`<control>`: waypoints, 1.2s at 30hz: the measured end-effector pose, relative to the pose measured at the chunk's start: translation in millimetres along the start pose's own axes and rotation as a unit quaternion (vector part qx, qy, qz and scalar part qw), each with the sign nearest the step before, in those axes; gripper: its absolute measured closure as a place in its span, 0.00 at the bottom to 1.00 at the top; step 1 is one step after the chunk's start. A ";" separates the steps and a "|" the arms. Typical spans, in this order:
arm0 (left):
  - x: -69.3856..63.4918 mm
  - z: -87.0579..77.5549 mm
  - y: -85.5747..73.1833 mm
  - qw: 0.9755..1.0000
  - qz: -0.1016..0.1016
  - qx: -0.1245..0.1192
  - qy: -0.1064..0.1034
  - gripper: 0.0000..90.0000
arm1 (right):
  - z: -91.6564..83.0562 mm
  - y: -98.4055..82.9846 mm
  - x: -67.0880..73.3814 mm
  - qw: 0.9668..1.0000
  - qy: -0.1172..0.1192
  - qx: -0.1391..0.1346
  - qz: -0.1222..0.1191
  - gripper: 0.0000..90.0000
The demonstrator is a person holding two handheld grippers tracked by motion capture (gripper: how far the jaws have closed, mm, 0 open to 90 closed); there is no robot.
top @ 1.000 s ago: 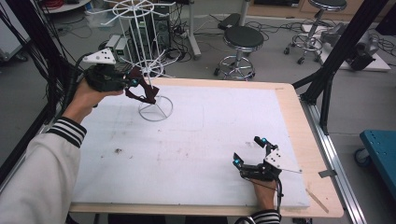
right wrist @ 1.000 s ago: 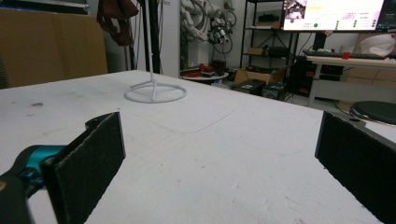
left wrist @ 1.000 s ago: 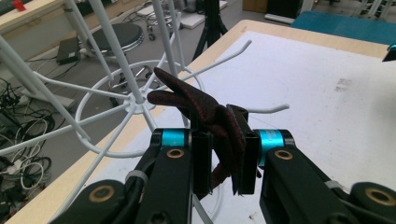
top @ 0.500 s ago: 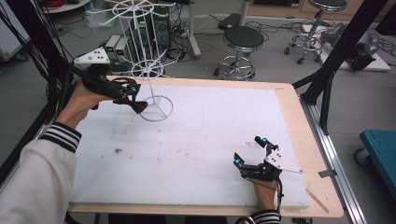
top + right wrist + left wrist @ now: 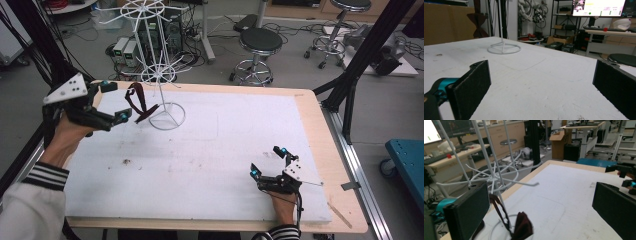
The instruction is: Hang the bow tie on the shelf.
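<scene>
1. Since the earlier frame, my left claw [image 5: 111, 102] has backed away from the wire rack [image 5: 161, 75] toward the bench's [image 5: 310, 107] left edge; its jaws have just been opening and now stand wide, with nothing between them.
2. Dark red bow tie [image 5: 138, 102] hangs by its strap on a lower rack arm, just beside that claw.
3. Right claw [image 5: 267, 161] rests open and empty on the bench, well apart.
4. I judge the hanging step done; the next move calls for pulling clear without snagging the strap.
5. No legible writing.

Left claw [image 5: 114, 101] open, off bow tie [image 5: 137, 101]
</scene>
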State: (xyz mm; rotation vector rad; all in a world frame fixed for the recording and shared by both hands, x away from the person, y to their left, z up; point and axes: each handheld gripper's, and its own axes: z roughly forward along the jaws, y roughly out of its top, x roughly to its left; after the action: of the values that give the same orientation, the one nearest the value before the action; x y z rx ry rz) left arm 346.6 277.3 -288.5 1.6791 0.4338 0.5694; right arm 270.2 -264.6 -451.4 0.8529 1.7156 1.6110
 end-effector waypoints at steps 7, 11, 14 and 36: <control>-30.0 -20.3 -52.2 0.999 0.002 -0.026 0.027 0.02 | 0.1 -0.1 0.2 1.000 -0.002 0.002 -0.001 0.01; -44.2 -26.2 -77.8 0.999 -0.009 -0.032 0.041 0.02 | 0.3 -0.1 0.4 1.000 -0.005 0.001 -0.004 0.01; -50.2 -32.5 -92.4 0.997 -0.020 -0.043 0.056 0.02 | 0.3 -0.1 1.1 1.000 -0.006 0.002 -0.003 0.01; -66.1 -35.2 -162.6 0.990 -0.044 -0.060 0.117 0.02 | -0.7 -0.7 2.5 1.000 -0.011 -0.005 -0.012 0.01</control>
State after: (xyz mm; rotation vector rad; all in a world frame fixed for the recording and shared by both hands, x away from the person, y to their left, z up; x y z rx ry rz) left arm 277.0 296.7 -452.3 1.4765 0.6265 0.7170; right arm 268.1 -263.1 -452.1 0.8389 1.6953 1.5876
